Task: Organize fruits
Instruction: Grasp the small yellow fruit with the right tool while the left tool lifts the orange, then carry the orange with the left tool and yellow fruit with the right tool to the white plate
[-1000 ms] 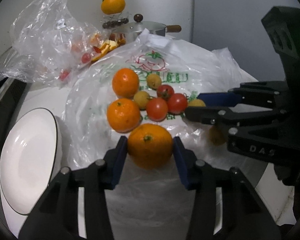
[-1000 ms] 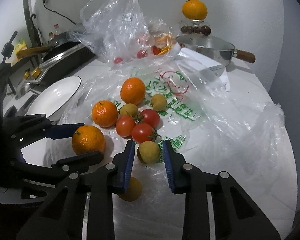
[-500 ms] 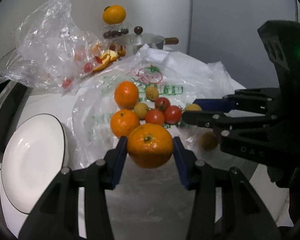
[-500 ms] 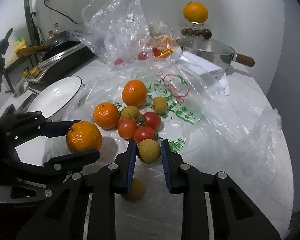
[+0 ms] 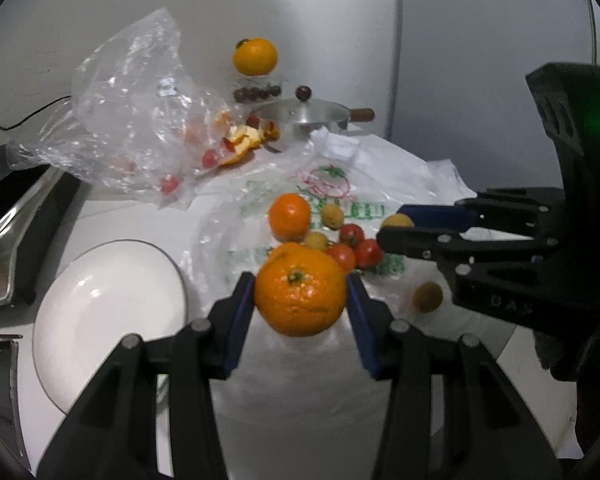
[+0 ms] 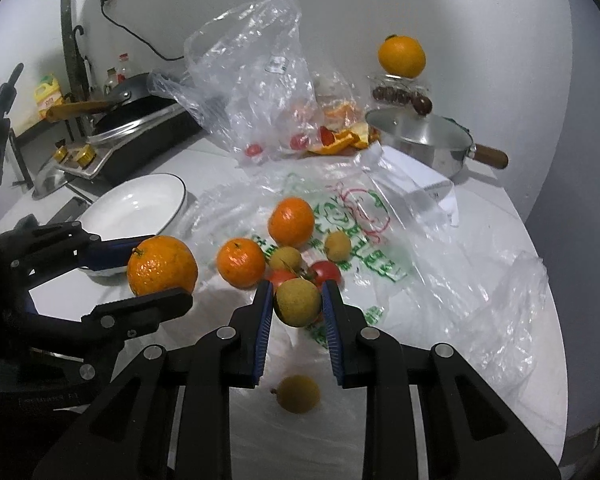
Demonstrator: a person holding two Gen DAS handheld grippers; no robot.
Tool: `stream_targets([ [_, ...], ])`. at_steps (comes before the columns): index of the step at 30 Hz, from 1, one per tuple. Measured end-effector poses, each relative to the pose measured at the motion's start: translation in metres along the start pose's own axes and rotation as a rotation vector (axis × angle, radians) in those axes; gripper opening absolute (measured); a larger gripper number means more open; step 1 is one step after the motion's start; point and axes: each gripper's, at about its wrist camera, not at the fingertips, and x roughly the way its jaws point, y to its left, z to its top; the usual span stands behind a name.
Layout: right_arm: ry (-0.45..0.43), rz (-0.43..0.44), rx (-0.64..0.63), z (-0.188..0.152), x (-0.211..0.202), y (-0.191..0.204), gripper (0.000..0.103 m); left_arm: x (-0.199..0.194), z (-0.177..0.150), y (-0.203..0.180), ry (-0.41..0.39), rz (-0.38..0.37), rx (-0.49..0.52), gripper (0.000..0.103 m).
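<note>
My left gripper (image 5: pixel 300 298) is shut on an orange (image 5: pixel 300 294) and holds it above the table; the orange also shows in the right wrist view (image 6: pixel 162 266). My right gripper (image 6: pixel 296 300) is shut on a small yellow-green fruit (image 6: pixel 297 302), lifted off the bag. On the flat printed plastic bag (image 6: pixel 360 216) lie two more oranges (image 6: pixel 291 222) (image 6: pixel 241 263), small yellow fruits (image 6: pixel 337 245) and red tomatoes (image 6: pixel 326 273). One yellow fruit (image 6: pixel 298 394) lies alone below my right gripper. A white plate (image 5: pixel 104 320) sits to the left of the pile.
A crumpled clear bag (image 5: pixel 140 120) with peel and tomatoes stands behind. A steel pan with lid (image 6: pixel 420 136) and a jar topped by an orange (image 6: pixel 401 56) are at the back. A stove with a frying pan (image 6: pixel 128 128) is at the left.
Both grippers have risen and pulled back with their fruit. The right gripper closed on the yellow fruit and lifted it off the bag.
</note>
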Motion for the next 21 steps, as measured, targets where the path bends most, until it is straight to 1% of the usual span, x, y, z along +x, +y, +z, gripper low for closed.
stream_targets([
  [9,-0.019,0.011,-0.034,0.015,0.000,0.024,0.027,-0.017,-0.006,0.032,-0.029,0.042,-0.044,0.047],
  [21,-0.022,0.028,-0.077,0.033,0.014,0.059,0.027,-0.031,-0.017,0.079,-0.050,0.100,-0.089,0.047],
])
